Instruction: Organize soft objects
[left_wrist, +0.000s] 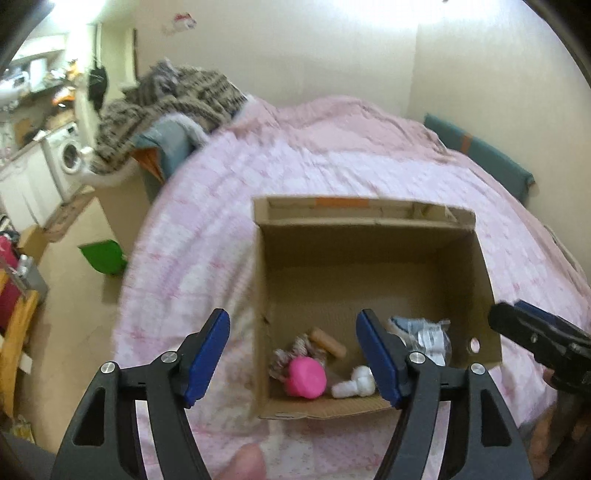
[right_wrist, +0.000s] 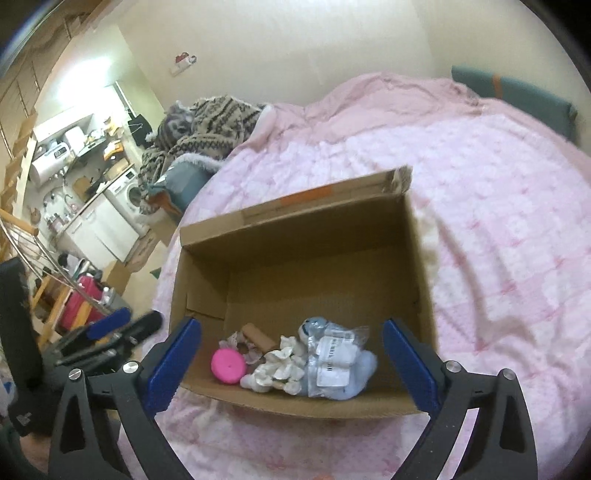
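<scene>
- Left gripper (left_wrist: 293, 356) was spread wide and empty, hovering over the near-left corner of the cardboard box (left_wrist: 369, 254).
- Right gripper (right_wrist: 291, 363) was likewise wide apart and empty, directly above the box's near wall.
- Soft items sat inside, bunched at the near end just ahead of both sets of fingertips: pink ball (right_wrist: 228, 367), white plush piece (right_wrist: 275, 371), bagged blue plush (right_wrist: 334, 363), tan cylinder (right_wrist: 258, 336), braided rope toy (left_wrist: 291, 349).
- Far half of the box was bare cardboard.
- Judgement: looked like a between-items step, nothing in hand. No loose soft item was visible on the pink quilt (right_wrist: 498, 221), so the next move likely calls for scanning outside the box.
- Room: box rested on a bed; patterned blanket (left_wrist: 173, 107) heaped far left; washing machine (left_wrist: 72, 157) and kitchen clutter beyond.
</scene>
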